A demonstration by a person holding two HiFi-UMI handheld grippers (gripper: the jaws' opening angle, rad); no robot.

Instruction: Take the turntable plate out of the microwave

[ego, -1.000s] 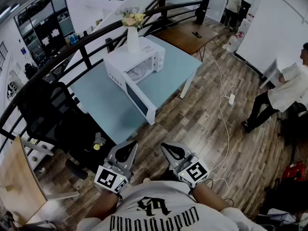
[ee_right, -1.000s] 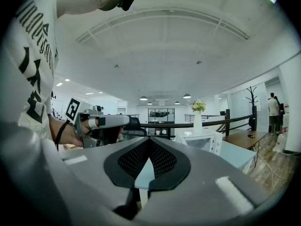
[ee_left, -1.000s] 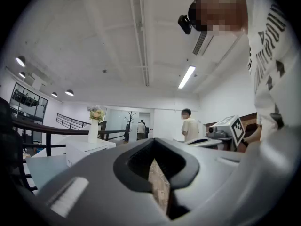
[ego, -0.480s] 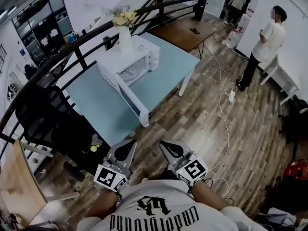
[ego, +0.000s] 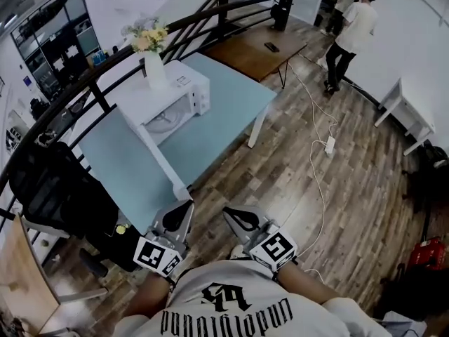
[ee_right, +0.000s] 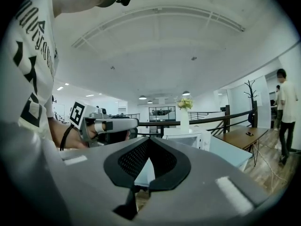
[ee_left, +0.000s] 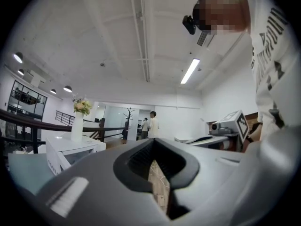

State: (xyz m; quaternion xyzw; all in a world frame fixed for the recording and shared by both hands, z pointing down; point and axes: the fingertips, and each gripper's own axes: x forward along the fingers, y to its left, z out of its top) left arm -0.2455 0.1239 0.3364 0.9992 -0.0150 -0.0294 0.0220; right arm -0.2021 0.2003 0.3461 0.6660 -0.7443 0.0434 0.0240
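Note:
A white microwave [ego: 172,93] stands on a light-blue table [ego: 224,114], its door [ego: 163,168] swung open toward me. The glass turntable plate [ego: 164,121] shows inside the cavity. Both grippers are held level in front of my chest, short of the table's near corner and well apart from the microwave. The left gripper [ego: 187,205] is shut and empty, and so is the right gripper [ego: 227,212]. In the left gripper view the microwave [ee_left: 70,149] sits at the far left; in the right gripper view the microwave [ee_right: 188,136] lies ahead beyond the shut jaws.
A white vase of flowers [ego: 151,62] stands on the microwave. A black office chair [ego: 52,188] sits left of the table, under a dark railing [ego: 91,79]. A power strip and cable [ego: 328,144] lie on the wood floor. Two people [ego: 351,23] stand at the back right.
I have moved toward the table: microwave and table have slid left and nearer in the head view. Both grippers stay shut and side by side. The person on the right has walked off toward the back.

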